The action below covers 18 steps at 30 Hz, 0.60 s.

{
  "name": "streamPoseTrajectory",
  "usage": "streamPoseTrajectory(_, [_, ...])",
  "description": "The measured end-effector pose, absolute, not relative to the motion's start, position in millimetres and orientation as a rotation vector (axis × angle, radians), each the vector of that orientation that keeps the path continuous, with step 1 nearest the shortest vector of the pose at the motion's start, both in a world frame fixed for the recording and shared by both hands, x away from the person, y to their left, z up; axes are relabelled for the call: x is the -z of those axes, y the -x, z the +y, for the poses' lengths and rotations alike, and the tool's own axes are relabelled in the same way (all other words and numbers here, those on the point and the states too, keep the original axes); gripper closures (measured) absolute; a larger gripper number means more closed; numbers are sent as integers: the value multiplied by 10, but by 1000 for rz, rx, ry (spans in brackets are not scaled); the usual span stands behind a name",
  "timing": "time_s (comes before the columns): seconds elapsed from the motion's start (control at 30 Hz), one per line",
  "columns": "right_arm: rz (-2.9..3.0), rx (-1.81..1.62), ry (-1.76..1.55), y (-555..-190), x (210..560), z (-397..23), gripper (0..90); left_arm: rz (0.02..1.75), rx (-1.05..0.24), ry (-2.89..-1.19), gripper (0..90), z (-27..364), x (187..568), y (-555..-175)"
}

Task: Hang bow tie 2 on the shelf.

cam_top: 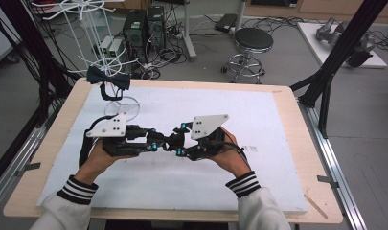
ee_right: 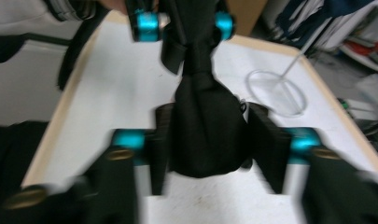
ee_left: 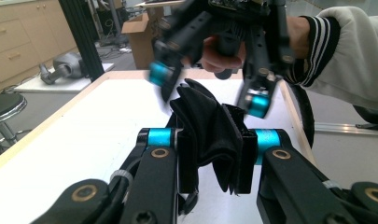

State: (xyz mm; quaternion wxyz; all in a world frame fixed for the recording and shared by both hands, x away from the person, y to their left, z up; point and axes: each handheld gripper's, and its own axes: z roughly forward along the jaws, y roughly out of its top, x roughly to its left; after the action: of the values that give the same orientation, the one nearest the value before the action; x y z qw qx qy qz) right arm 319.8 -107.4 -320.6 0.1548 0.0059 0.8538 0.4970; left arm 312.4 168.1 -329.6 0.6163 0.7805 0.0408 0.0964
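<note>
Left gripper (ee_left: 213, 154) is pinching a black bow tie (ee_left: 210, 130) between its jaws, fabric bunched and squeezed, held up off the white mat (cam_top: 258, 124) over mid-table. Right gripper (ee_right: 210, 144) is facing it from the opposite side; its jaws are sitting on either side of the tie's other wing, with a gap showing on one side in the blurred right gripper view, so I cannot tell whether it is actually clamping or just closing in. In the high view the two grippers are meeting tip to tip at (cam_top: 168, 142), with the tie as a small dark lump between them.

Farther back, a second bow tie (cam_top: 108, 76) is hanging on the white wire rack (cam_top: 93, 28) at the table's far-left corner, with the rack's ring base (ee_right: 276, 93) resting on the mat.

Progress, as I judge it: one tie looks hung already, and this one is lifted and being handed over or regripped. Left to do: settle the grip, carry it back to the rack, hook its strap on an arm, release.
</note>
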Motion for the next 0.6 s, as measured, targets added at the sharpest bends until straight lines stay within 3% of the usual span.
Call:
streamPoseTrajectory(0.07, [2406, -1411, -75, -3210, 3225, -1068, 105, 95, -226, -1791, 767, 1681, 3292, -3122])
streamPoseTrajectory(0.13, [2414, -1438, -76, -3228, 3241, -1081, 80, 96, -229, -1790, 767, 1685, 3291, -3121])
streamPoseTrajectory(0.17, [2420, -1442, -67, -3227, 3248, -1082, 7, 98, -233, -1793, 767, 1691, 3289, -3123])
streamPoseTrajectory(0.6, [2377, -1494, -168, -3228, 3266, -1266, 22, 122, -271, -1752, 766, 1788, 3246, -3099])
